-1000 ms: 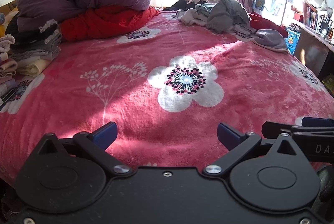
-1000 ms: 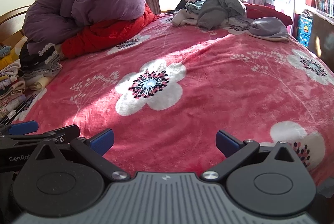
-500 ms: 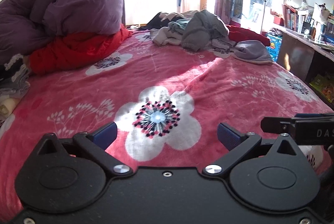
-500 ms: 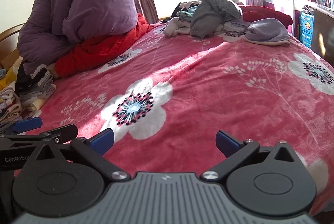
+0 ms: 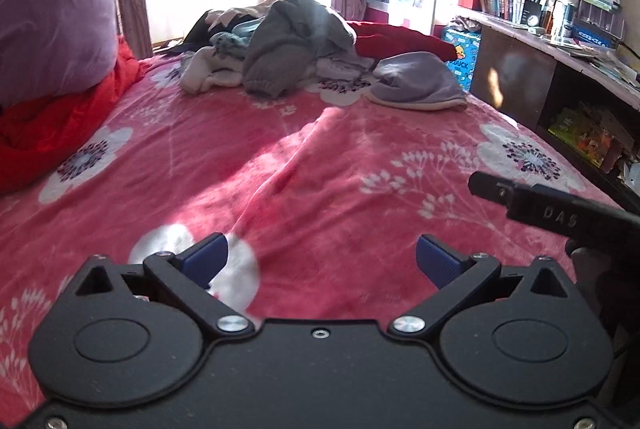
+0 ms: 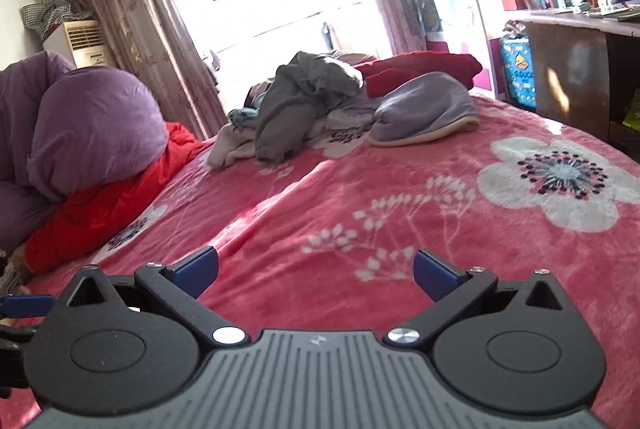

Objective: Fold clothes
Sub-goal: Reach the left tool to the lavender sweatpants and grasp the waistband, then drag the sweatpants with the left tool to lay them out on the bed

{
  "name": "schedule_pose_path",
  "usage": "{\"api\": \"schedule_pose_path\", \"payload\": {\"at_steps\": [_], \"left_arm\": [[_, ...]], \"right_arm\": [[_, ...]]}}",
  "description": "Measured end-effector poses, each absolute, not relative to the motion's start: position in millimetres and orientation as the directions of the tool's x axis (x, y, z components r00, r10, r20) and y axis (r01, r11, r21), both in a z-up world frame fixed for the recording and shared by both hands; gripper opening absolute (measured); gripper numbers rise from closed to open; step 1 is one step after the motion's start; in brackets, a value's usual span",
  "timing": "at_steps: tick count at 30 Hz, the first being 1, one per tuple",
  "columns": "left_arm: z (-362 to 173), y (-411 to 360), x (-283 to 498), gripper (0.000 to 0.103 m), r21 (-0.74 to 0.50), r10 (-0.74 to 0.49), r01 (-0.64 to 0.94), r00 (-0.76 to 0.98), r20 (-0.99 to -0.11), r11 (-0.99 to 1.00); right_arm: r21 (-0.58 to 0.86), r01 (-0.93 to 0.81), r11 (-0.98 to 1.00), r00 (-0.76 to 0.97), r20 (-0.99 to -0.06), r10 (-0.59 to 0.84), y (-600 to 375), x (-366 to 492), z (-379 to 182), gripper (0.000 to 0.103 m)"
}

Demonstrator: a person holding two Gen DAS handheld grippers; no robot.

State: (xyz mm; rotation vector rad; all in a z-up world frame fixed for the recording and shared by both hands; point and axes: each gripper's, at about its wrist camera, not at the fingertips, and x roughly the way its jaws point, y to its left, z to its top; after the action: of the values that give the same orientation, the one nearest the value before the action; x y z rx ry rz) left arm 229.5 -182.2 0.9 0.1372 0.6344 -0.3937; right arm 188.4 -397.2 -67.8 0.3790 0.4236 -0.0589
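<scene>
Both hand-held grippers hovering low over the pink floral blanket (image 5: 304, 165), left gripper (image 5: 320, 257) and right gripper (image 6: 316, 269) alike spread wide, gripping nothing.

Risking, by the look of it, closing on the plush blanket instead of a garment, since only blanket is lying between and just ahead of the blue pads (image 5: 434, 261). Risking also dragging several pieces at once: clothes heap (image 5: 280, 49) tangled, grey knit sweater (image 6: 296, 105) draped over pale items, so a pinch there likely lifting more than one. Possibly knocking tools together too, right gripper's finger crossing close on the left gripper's right side.

Lying well ahead of both grippers, near the far edge by the window, roughly straight on: that heap, with a lavender fleece piece (image 6: 424, 109) on its right and a red garment (image 5: 400, 41) behind. Sitting far to the left: purple duvet (image 6: 88, 133) over a red quilt (image 6: 104, 213).
</scene>
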Motion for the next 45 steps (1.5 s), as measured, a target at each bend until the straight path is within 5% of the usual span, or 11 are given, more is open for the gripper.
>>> {"api": "schedule_pose_path", "payload": {"at_steps": [12, 17, 25, 34, 37, 41, 45], "left_arm": [[-9.0, -319.1, 359.6, 0.100, -0.031, -0.422, 0.475, 0.747, -0.514, 0.880], [-35.5, -366.8, 418.2, 0.082, -0.091, -0.448, 0.472, 0.734, -0.510, 0.877], [-76.4, -442.4, 473.7, 0.071, -0.241, -0.545, 0.503, 0.638, -0.545, 0.830], [-94.6, -505.4, 503.9, 0.069, -0.226, -0.533, 0.503, 0.628, -0.567, 0.834], [-105.7, -518.2, 521.4, 0.054, -0.195, -0.484, 0.476, 0.621, -0.616, 0.858], [-113.7, -519.4, 532.3, 0.005, -0.166, -0.460, 0.477, 0.608, -0.647, 0.863], [-99.3, -502.4, 517.0, 0.001, -0.136, -0.499, 0.539, 0.616, -0.610, 0.831]], "right_arm": [[0.462, 0.352, 0.814, 0.902, -0.400, -0.163, -502.6, 216.3, -105.0, 0.103], [0.426, 0.482, 0.766, 0.852, -0.433, -0.295, -528.9, 223.8, -125.3, 0.103], [0.534, 0.501, 0.681, 0.844, -0.477, -0.247, -550.0, 228.0, -144.4, 0.103], [0.548, 0.491, 0.677, 0.846, -0.485, -0.222, -547.0, 236.4, -149.0, 0.103], [0.557, 0.488, 0.672, 0.849, -0.482, -0.216, -548.6, 234.0, -148.3, 0.103], [0.556, 0.486, 0.674, 0.848, -0.486, -0.210, -548.8, 234.1, -148.4, 0.103], [0.565, 0.483, 0.669, 0.848, -0.491, -0.199, -551.2, 234.0, -147.6, 0.103]]}}
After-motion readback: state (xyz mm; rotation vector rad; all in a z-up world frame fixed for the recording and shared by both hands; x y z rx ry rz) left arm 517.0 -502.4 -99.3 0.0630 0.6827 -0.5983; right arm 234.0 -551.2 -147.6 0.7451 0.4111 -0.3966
